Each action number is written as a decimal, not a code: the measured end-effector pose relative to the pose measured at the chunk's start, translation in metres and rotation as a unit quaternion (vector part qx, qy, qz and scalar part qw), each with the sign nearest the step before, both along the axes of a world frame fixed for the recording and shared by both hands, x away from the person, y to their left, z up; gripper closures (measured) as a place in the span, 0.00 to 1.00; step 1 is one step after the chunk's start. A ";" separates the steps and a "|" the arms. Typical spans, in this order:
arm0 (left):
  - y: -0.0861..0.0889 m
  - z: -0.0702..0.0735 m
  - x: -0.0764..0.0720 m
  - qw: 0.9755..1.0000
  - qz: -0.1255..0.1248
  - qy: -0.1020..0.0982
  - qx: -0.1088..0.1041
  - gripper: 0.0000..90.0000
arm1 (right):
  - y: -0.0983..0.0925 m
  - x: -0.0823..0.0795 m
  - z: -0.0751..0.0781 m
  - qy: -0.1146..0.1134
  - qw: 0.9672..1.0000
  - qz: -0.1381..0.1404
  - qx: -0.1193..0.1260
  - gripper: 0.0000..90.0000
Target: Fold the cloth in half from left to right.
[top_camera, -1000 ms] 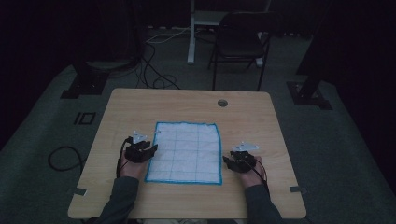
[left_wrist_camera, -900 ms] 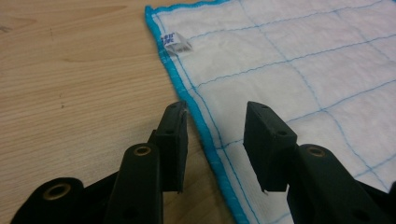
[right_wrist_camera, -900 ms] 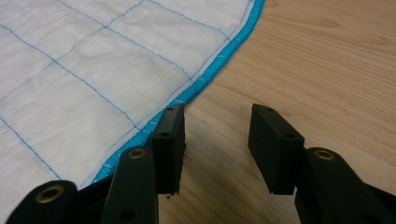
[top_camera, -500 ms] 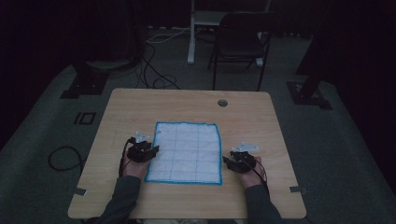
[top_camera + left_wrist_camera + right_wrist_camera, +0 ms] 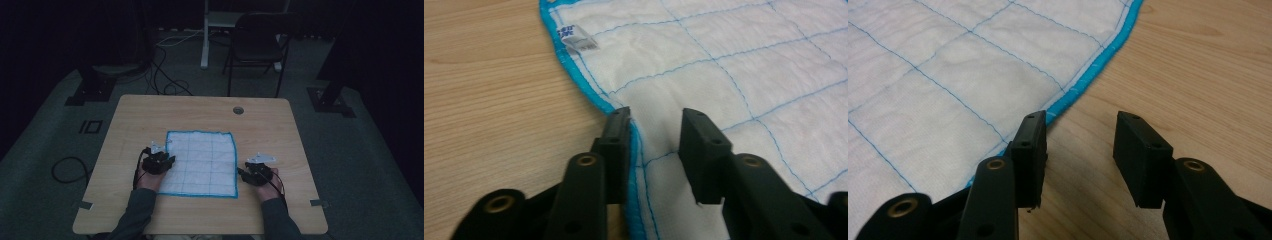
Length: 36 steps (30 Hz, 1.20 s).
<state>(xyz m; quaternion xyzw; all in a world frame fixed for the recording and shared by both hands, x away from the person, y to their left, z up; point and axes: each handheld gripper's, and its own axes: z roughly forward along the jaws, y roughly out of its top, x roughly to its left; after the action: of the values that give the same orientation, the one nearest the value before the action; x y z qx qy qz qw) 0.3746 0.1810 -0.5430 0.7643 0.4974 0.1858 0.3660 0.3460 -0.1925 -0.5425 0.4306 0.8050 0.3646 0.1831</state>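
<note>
— High view first: where is the cloth lying?

— A white quilted cloth with a bright blue stitched border (image 5: pixel 202 162) is lying flat on the light wooden table (image 5: pixel 125 125), nearer the person's edge than the far edge, roughly midway between the left and right edges.

— And the left gripper (image 5: pixel 167 161)?

— It is sitting at the cloth's left border. In the left gripper view (image 5: pixel 654 125) one black jaw is standing just at the blue hem and the other is resting over the white fabric, so the border is lying between them. The jaws have just been closing, yet a gap is showing and the pads are not pinching the fabric. A small label (image 5: pixel 578 39) is lying near the cloth's corner beyond.

— The right gripper (image 5: pixel 245 172)?

— It is waiting just beside the cloth's right border. In the right gripper view (image 5: pixel 1079 129) its jaws are standing apart over bare wood, one jaw nearly touching the blue hem, holding nothing.
</note>
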 end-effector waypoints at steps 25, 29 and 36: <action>0.017 0.000 -0.016 1.000 0.000 0.000 -0.001 0.93 | 0.024 0.005 -0.003 -0.008 1.000 0.019 0.000 0.75; 0.022 0.000 -0.018 1.000 0.009 0.006 -0.006 0.94 | 0.030 -0.001 -0.003 -0.010 0.999 0.034 -0.003 0.76; 0.023 0.002 -0.017 1.000 0.011 0.017 -0.018 0.94 | 0.030 -0.001 -0.004 -0.009 0.999 0.034 0.002 0.74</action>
<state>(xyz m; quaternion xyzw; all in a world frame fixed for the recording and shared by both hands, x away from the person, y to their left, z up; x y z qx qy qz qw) 0.3577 0.2037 -0.5408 0.7549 0.5154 0.1675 0.3693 0.3449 -0.1625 -0.5462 0.3998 0.8170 0.3759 0.1770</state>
